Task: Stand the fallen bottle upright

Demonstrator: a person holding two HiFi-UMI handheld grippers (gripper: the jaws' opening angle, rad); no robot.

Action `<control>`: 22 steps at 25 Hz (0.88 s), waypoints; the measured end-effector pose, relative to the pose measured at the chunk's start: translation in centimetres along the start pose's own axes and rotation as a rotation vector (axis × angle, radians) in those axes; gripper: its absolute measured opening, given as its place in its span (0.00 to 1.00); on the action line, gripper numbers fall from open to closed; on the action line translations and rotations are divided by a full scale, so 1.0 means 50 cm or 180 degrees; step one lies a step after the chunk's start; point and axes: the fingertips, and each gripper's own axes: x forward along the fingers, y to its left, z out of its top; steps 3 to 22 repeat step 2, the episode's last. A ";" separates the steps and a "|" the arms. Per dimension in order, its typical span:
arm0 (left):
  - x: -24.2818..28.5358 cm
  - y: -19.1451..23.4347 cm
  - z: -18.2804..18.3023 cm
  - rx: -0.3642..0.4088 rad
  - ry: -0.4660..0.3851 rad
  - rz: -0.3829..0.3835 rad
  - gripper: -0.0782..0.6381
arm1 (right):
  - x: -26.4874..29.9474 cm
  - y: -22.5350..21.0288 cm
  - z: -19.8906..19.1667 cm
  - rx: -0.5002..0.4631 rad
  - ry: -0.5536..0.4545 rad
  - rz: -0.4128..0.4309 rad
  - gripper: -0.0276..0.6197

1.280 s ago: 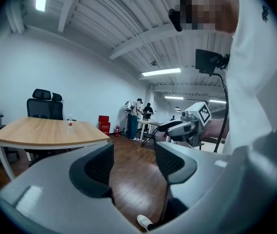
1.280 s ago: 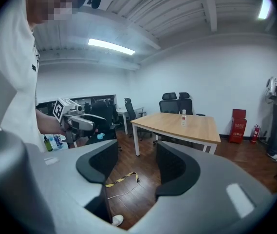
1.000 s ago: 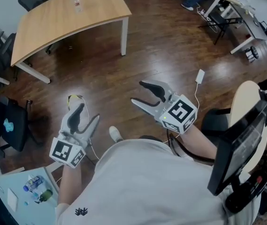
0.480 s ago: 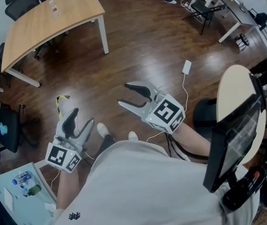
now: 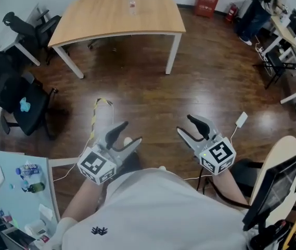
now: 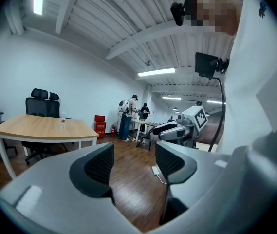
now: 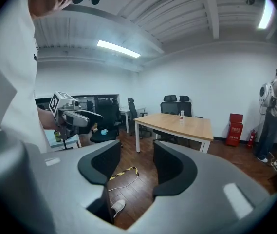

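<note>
A small clear bottle [image 5: 131, 3] stands on the far side of a wooden table [image 5: 111, 20] across the room; it looks upright. It also shows small in the left gripper view as the bottle [image 6: 63, 124] and in the right gripper view as the bottle [image 7: 181, 116]. My left gripper [image 5: 128, 133] and right gripper [image 5: 185, 125] are held over the dark wood floor, far short of the table. Both are open with nothing between the jaws, as the left gripper [image 6: 133, 162] and right gripper [image 7: 136, 167] views confirm.
Black office chairs [image 5: 25, 27] stand left of the table. A light blue side table [image 5: 12, 191] with small bottles is at lower left. A yellow-black cable [image 5: 97, 111] and a white adapter [image 5: 241, 120] lie on the floor. A monitor [image 5: 275, 191] is at right, with people [image 6: 127, 118] far off.
The head view has swung toward the table, which now sits at top centre. Both grippers have shifted lower and further right in frame, still open.
</note>
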 end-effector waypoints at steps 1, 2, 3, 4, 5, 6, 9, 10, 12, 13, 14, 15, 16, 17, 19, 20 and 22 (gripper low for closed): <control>-0.014 0.023 -0.010 0.0001 -0.0012 -0.0022 0.48 | 0.020 0.011 -0.004 0.0014 0.0012 -0.0050 0.38; -0.028 0.045 -0.020 0.0005 -0.0023 -0.0045 0.48 | 0.039 0.021 -0.008 0.0031 0.0023 -0.0102 0.38; -0.028 0.045 -0.020 0.0005 -0.0023 -0.0045 0.48 | 0.039 0.021 -0.008 0.0031 0.0023 -0.0102 0.38; -0.028 0.045 -0.020 0.0005 -0.0023 -0.0045 0.48 | 0.039 0.021 -0.008 0.0031 0.0023 -0.0102 0.38; -0.028 0.045 -0.020 0.0005 -0.0023 -0.0045 0.48 | 0.039 0.021 -0.008 0.0031 0.0023 -0.0102 0.38; -0.028 0.045 -0.020 0.0005 -0.0023 -0.0045 0.48 | 0.039 0.021 -0.008 0.0031 0.0023 -0.0102 0.38; -0.028 0.045 -0.020 0.0005 -0.0023 -0.0045 0.48 | 0.039 0.021 -0.008 0.0031 0.0023 -0.0102 0.38; -0.028 0.045 -0.020 0.0005 -0.0023 -0.0045 0.48 | 0.039 0.021 -0.008 0.0031 0.0023 -0.0102 0.38; -0.028 0.045 -0.020 0.0005 -0.0023 -0.0045 0.48 | 0.039 0.021 -0.008 0.0031 0.0023 -0.0102 0.38; -0.028 0.045 -0.020 0.0005 -0.0023 -0.0045 0.48 | 0.039 0.021 -0.008 0.0031 0.0023 -0.0102 0.38; -0.028 0.045 -0.020 0.0005 -0.0023 -0.0045 0.48 | 0.039 0.021 -0.008 0.0031 0.0023 -0.0102 0.38; -0.028 0.045 -0.020 0.0005 -0.0023 -0.0045 0.48 | 0.039 0.021 -0.008 0.0031 0.0023 -0.0102 0.38; -0.028 0.045 -0.020 0.0005 -0.0023 -0.0045 0.48 | 0.039 0.021 -0.008 0.0031 0.0023 -0.0102 0.38; -0.028 0.045 -0.020 0.0005 -0.0023 -0.0045 0.48 | 0.039 0.021 -0.008 0.0031 0.0023 -0.0102 0.38; -0.028 0.045 -0.020 0.0005 -0.0023 -0.0045 0.48 | 0.039 0.021 -0.008 0.0031 0.0023 -0.0102 0.38; -0.028 0.045 -0.020 0.0005 -0.0023 -0.0045 0.48 | 0.039 0.021 -0.008 0.0031 0.0023 -0.0102 0.38; -0.028 0.045 -0.020 0.0005 -0.0023 -0.0045 0.48 | 0.039 0.021 -0.008 0.0031 0.0023 -0.0102 0.38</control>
